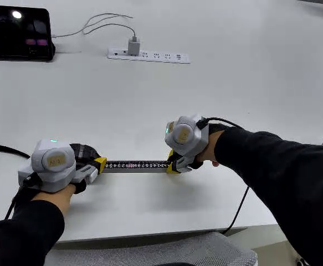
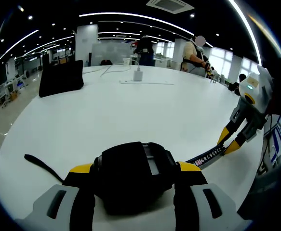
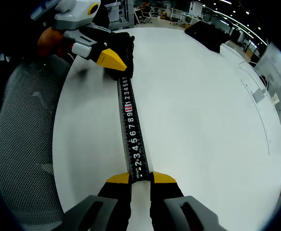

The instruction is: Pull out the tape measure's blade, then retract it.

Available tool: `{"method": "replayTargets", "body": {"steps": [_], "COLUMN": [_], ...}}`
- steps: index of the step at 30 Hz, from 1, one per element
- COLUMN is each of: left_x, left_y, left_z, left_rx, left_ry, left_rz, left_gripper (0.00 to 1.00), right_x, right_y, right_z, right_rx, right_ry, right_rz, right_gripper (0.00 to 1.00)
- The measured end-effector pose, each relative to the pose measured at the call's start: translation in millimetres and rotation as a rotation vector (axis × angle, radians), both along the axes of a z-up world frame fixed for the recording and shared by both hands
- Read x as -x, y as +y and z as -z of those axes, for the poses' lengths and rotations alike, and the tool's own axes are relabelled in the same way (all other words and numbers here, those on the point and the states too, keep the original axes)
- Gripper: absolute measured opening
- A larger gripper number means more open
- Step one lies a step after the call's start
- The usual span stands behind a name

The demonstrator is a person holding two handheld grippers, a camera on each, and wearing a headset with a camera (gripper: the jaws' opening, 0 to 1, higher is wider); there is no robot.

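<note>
Head view: left gripper (image 1: 97, 165) at lower left, jaws pressed on the black case (image 1: 83, 152) from both sides, case sitting on the white table (image 1: 205, 100). Right gripper (image 1: 172, 166) near centre, jaws pinching the free end of the blade (image 1: 136, 164). Blade is out, running straight between the two grippers, lying flat on the table, numbers up. Both hands are close to the near table edge, dark sleeves visible. Black strap (image 1: 6, 149) trails left from the case along the table. Far side: white strip (image 1: 148, 55) with a charger (image 1: 134, 45) plugged in and a cable looping off left; dark screen (image 1: 17, 32) at far left corner. Both are well apart from the tape. Mesh chair (image 1: 150, 252) below the table edge.

Left gripper view: case held between the yellow fingertips (image 2: 81, 168), blade leaving to the right toward the other gripper, strap off to the left.

Right gripper view: yellow tips closed on the blade end, low numbers nearest the jaws, blade running away up the view to the case, which the other gripper clamps. Cannot tell whether the end hook is inside the jaws.
</note>
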State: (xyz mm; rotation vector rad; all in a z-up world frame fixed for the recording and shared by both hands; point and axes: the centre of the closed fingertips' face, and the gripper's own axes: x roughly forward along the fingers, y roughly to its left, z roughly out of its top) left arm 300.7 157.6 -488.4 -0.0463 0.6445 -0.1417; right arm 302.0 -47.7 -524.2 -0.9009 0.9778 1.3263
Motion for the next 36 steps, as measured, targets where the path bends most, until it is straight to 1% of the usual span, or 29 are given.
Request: {"method": "replayTargets", "body": {"steps": [11, 21, 27, 36], "left_x": [0.3, 0.3, 0.4, 0.2], "left_y": [-0.5, -0.5, -0.7, -0.8], "left_z": [-0.5, -0.1, -0.1, 0.3], "left_rx": [0.0, 0.001, 0.001, 0.001], "left_ry": [0.002, 0.006, 0.009, 0.011], "left_rz": [0.0, 0.0, 0.0, 0.0], "left_gripper": [0.61, 0.61, 0.61, 0.61], "right_x": [0.3, 0.7, 1.1, 1.3], "right_y": [2.6, 7.5, 11.6, 16.3], "right_z": [0.5, 0.7, 0.7, 1.0], "right_rx": [0.016, 0.01, -0.002, -0.007], "right_ry": [-0.002, 0.005, 0.008, 0.006], "right_rz": [0.004, 0.015, 0.027, 0.024], "right_gripper": [0.11, 0.11, 0.11, 0.11]}}
